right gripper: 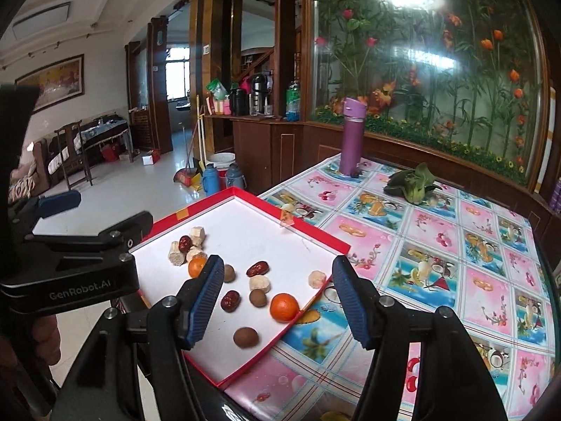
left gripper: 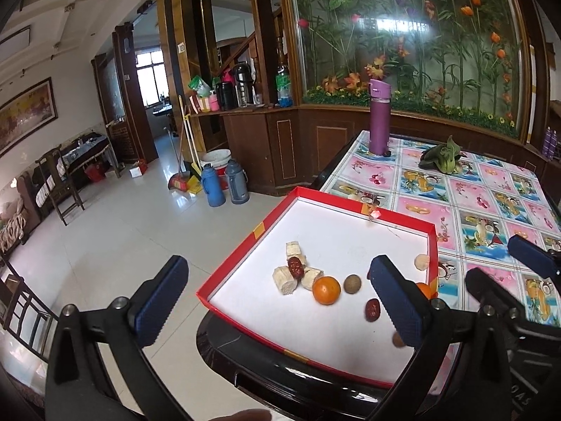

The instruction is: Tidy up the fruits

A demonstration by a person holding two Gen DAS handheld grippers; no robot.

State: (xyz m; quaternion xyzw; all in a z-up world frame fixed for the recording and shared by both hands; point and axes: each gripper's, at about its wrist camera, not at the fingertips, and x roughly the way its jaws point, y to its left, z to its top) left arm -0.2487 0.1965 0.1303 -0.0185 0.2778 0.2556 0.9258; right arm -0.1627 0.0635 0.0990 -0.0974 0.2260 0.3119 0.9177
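Right wrist view: spread, empty right tongs (right gripper: 277,301) above red tray (right gripper: 336,242) holding oranges, dates, banana pieces.

White tile floor (left gripper: 115,231), wood partition (left gripper: 182,56) w/ glass mural (left gripper: 420,45).

A shallow red box (right gripper: 317,231) with a white floor sits at the near left corner of the table (right gripper: 438,280) and holds all the fruit. At its far left, three pale banana chunks (right gripper: 177,253) cluster together with one wrinkled red date (right gripper: 184,243) lying on them. A small orange (right gripper: 196,267) rests just beside that cluster, partly hidden by my fingers. A second date (right gripper: 257,268) lies near the middle, a third date (right gripper: 230,301) nearer me. Two more banana pieces sit apart: one central piece (right gripper: 260,284), one (right gripper: 316,278) close to the right wall. A second orange (right gripper: 284,307) touches the right wall. Round brown longans (right gripper: 246,337) lie scattered, all loose and separate.
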